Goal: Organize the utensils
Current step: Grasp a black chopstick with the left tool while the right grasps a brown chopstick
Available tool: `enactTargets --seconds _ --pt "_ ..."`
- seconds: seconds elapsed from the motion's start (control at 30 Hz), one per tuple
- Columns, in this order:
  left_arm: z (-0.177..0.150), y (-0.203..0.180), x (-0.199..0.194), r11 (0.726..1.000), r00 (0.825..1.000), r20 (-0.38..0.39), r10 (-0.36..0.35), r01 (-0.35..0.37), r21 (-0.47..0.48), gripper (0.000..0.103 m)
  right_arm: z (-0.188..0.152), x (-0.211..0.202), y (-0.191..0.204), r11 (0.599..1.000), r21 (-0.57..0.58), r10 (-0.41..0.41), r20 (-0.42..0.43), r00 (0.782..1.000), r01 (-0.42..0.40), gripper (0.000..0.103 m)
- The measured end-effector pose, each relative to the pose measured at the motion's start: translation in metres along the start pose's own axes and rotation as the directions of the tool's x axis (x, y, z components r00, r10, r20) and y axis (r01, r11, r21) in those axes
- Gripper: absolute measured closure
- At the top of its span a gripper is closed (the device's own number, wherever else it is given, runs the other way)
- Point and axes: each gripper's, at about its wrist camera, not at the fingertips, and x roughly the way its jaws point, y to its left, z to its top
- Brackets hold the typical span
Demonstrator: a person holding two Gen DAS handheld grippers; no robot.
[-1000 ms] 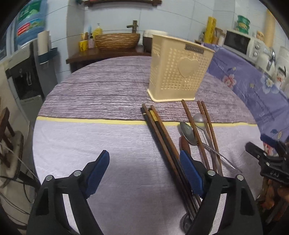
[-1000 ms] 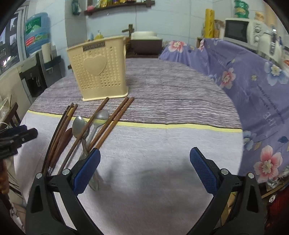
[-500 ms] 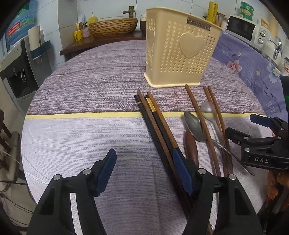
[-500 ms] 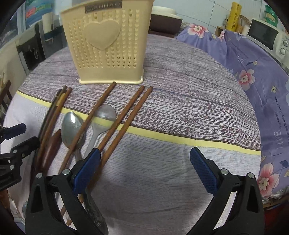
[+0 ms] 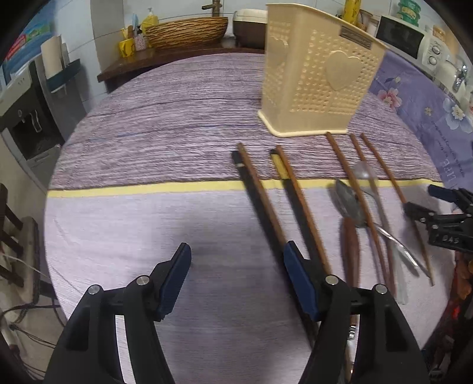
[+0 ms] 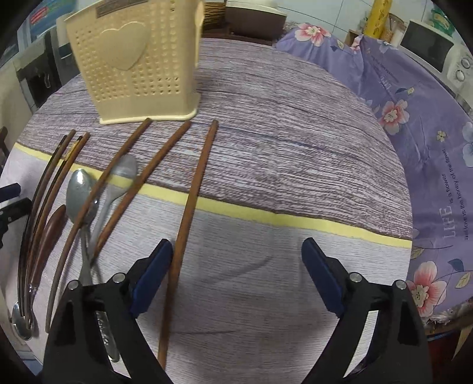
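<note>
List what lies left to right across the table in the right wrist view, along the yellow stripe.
Dark chopstick pair → metal spoon → brown chopstick → grey spoon → second brown chopstick → lone brown chopstick.

White tiled wall point(image 5: 183, 11), dark wood counter point(image 5: 165, 59) with wicker basket point(image 5: 186, 31), microwave point(image 5: 402, 37) right, water dispenser point(image 5: 26, 112) left, purple floral cloth point(image 6: 414, 118).

Utensil holder point(image 6: 139, 62): cream, perforated, with heart emblem. Tablecloth point(image 6: 266, 153): purple streaked, one yellow stripe. Chopsticks point(image 6: 189, 212): reddish-brown.
</note>
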Motion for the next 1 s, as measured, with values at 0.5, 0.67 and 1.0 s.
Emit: enactTargets --seconds 0.5,0.67,1.0 --pt "0.003 0.006 0.003 0.997 1.0 -0.014 -0.002 0.001 -0.071 0.038 0.002 -0.004 -0.001 0.999 0.041 0.004 0.039 0.999 -0.005 0.015" --pt "0.006 0.016 0.003 0.996 1.0 -0.026 0.011 -0.013 -0.086 0.038 0.005 -0.005 -0.013 0.996 0.085 0.02 0.05 0.999 -0.024 0.015" --pt "0.03 0.021 0.017 0.988 0.999 -0.034 0.028 -0.033 -0.148 0.053 0.041 0.003 -0.006 0.988 0.122 0.084 0.065 0.994 -0.092 0.037"
